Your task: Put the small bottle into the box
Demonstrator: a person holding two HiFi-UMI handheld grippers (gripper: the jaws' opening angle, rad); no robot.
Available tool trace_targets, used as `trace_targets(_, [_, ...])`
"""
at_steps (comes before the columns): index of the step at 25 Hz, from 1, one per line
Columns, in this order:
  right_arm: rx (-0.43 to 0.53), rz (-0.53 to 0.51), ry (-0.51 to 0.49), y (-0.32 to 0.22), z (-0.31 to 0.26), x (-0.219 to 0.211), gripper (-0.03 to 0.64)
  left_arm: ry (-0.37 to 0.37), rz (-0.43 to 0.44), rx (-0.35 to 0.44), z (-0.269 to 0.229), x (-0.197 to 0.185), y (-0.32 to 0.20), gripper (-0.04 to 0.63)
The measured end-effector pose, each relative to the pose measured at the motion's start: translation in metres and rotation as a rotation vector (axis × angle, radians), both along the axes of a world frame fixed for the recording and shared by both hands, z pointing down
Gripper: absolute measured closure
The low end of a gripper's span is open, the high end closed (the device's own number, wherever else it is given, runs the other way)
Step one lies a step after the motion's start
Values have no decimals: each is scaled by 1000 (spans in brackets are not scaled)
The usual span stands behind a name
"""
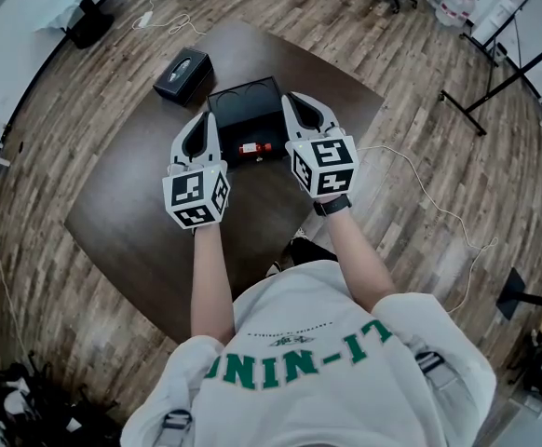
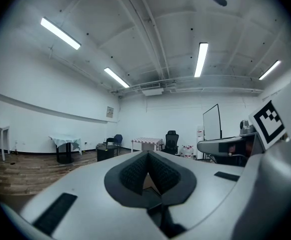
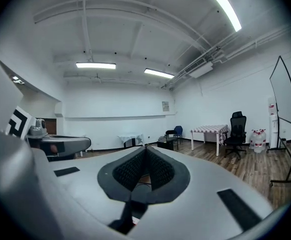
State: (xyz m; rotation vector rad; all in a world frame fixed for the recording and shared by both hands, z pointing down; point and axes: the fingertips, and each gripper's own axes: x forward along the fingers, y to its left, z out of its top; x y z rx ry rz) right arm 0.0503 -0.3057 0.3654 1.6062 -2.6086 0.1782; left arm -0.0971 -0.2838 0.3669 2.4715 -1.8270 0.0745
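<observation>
The open black box (image 1: 243,101) stands on the dark brown table (image 1: 141,203). The small bottle (image 1: 255,148), with a red label, lies on its side at the box's near end, seemingly inside it. Both grippers are held up side by side above the table, on either side of the bottle and apart from it. My left gripper (image 1: 199,127) (image 2: 148,160) is shut with its pads meeting and nothing between them. My right gripper (image 1: 299,108) (image 3: 145,153) is shut too and holds nothing. Both gripper views look level across the room and show neither box nor bottle.
A second, closed black box (image 1: 183,73) sits at the table's far left corner. A white cable (image 1: 420,189) runs over the wooden floor to the right. A stand's legs (image 1: 481,101) are at the far right. Small tables and office chairs (image 3: 235,134) stand farther off.
</observation>
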Motion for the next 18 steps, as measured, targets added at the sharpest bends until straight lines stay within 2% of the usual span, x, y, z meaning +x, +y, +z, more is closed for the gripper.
trace_targets(7, [-42, -18, -19, 10, 13, 0, 603, -8, 6, -1, 5, 4, 7, 581])
trace_targets(13, [-39, -31, -7, 9, 17, -1, 603, -19, -7, 9, 9, 4, 4, 581])
trace_targets(18, [-48, -59, 13, 0, 25, -3, 603, -22, -25, -18, 21, 3, -5, 581])
